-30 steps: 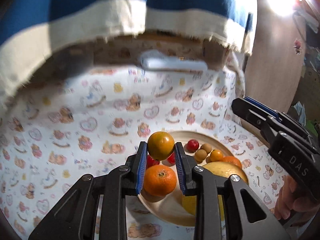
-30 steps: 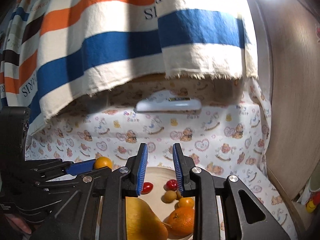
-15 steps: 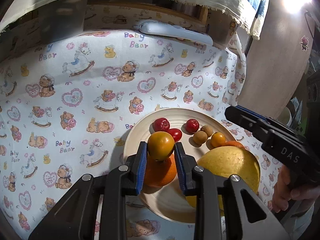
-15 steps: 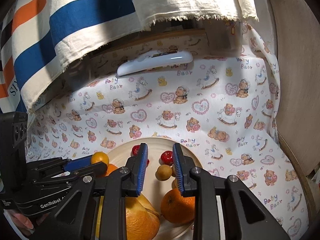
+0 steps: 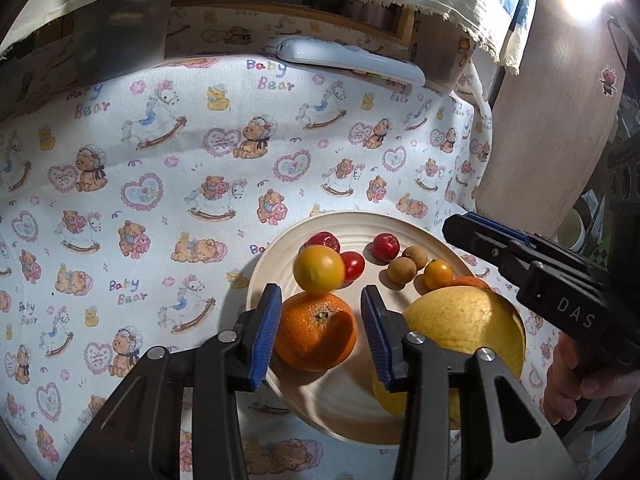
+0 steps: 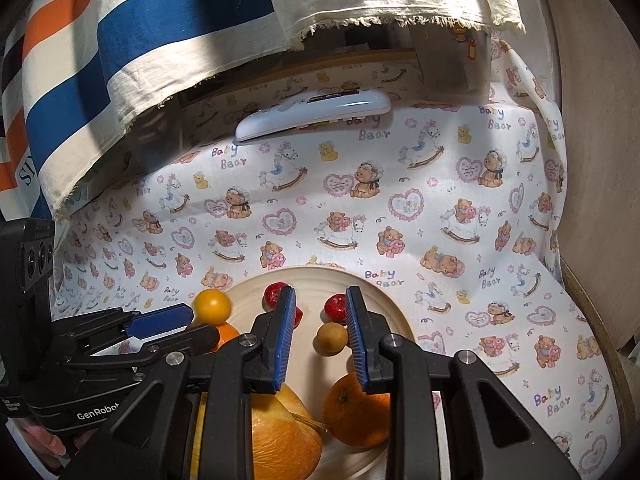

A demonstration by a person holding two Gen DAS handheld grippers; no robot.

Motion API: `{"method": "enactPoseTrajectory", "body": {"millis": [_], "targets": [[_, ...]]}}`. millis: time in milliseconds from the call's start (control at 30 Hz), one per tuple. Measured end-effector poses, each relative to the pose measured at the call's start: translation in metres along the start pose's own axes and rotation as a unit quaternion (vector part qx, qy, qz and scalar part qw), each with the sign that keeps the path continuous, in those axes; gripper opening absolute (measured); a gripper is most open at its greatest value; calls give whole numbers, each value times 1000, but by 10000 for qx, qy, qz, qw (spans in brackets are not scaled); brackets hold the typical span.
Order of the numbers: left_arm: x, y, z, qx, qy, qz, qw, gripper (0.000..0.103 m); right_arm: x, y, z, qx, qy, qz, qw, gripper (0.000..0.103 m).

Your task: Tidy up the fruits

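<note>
Fruit fills a cream plate (image 5: 260, 280) on a desk (image 5: 168, 168) covered with a bear-print cloth. The left tool (image 5: 320, 334) hangs over the plate's near-left part with its blue pads (image 5: 266, 336) spread apart, gripping nothing. Between and below those pads lies a big orange (image 5: 316, 332). Just beyond the pad tips a yellow-orange tomato (image 5: 319, 269) shows slightly blurred, free of both pads, above the orange's far edge; whether it touches the orange cannot be told. Behind it sit a red cherry tomato (image 5: 354, 266) and a dark red fruit (image 5: 325, 241). Farther right lie another red fruit (image 5: 385, 245), two brown longans (image 5: 400, 271), and a small orange tomato (image 5: 438, 274). A large yellow melon (image 5: 464, 328) takes up the plate's right side, just beside the left tool's right finger.

The right tool (image 6: 320, 338) is over the same plate, pads apart with nothing between them but air; in its view a longan (image 6: 330, 339) and a red fruit (image 6: 335, 309) lie on the plate below the gap. A second orange (image 6: 356, 412) sits under its right finger, next to the melon (image 6: 280, 440). From this side the yellow-orange tomato (image 6: 212, 306) appears just past the left tool's (image 6: 172, 326) tips.

A white remote (image 5: 348, 60) rests at the desk's far edge under a striped cloth (image 6: 160, 32).
</note>
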State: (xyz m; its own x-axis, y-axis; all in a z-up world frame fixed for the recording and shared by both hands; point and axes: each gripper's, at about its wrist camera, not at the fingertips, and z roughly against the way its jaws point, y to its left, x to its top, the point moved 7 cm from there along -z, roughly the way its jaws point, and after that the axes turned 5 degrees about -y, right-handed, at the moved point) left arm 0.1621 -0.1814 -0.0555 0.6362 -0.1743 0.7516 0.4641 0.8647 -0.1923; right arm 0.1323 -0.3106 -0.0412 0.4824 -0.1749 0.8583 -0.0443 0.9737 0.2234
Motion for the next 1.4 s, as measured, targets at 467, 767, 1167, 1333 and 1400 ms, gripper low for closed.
{"method": "enactPoseTrajectory", "body": {"millis": [467, 767, 1167, 1333, 1400], "targets": [[13, -6, 25, 318, -722, -339, 9963, 48, 12, 5, 19, 1, -541, 113, 9985, 27], [26, -3, 50, 546, -1395, -388, 9880, 66, 20, 7, 35, -105, -964, 168, 9951, 27], [40, 3, 138, 1203, -2864, -506, 9492, 102, 40, 17, 91, -199, -1905, 175, 9813, 88], [30, 9, 174, 1358, -3134, -375, 9391, 102, 33, 32, 113, -82, -2115, 421, 9764, 103], [24, 11, 183, 1473, -3213, -367, 9347, 102, 27, 34, 119, -169, -2200, 533, 9739, 103]]}}
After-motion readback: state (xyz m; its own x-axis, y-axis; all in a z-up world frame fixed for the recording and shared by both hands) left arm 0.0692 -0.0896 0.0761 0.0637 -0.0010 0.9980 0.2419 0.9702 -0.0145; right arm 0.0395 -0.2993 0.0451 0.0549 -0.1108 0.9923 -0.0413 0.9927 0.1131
